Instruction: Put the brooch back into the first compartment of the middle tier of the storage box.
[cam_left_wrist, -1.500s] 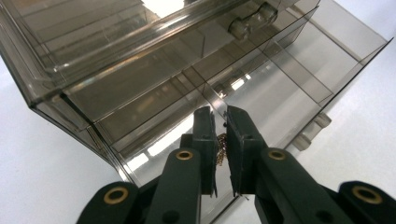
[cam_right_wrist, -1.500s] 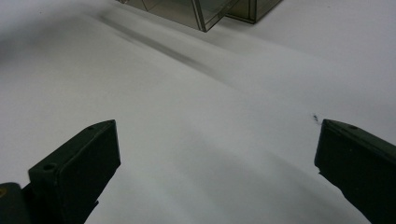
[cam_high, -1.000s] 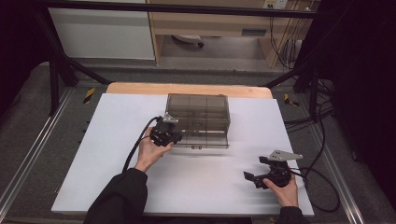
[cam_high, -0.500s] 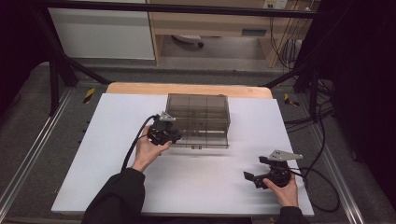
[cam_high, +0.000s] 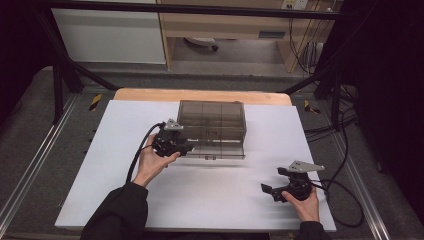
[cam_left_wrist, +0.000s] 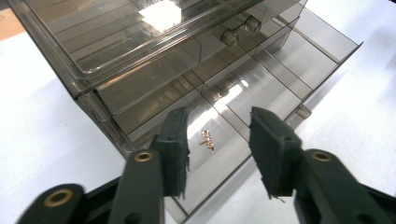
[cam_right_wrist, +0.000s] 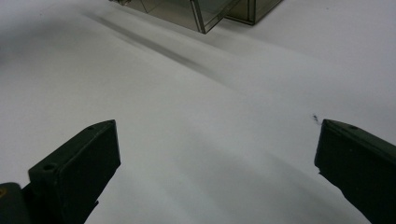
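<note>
High view: left gripper (cam_high: 186, 148) at drawer box (cam_high: 212, 120), fingers (cam_left_wrist: 175, 140) seemingly parted

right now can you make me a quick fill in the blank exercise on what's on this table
1. The smoky clear drawer box stands on the ____ table.
2. The left gripper hovers over the pulled-out drawer with its jaws ____.
3. Between those jaws, a small ____ trinket lies in the drawer.
4. The right gripper is held ____ from the box, jaws open.

Missing words: white; open; gold; apart
</note>
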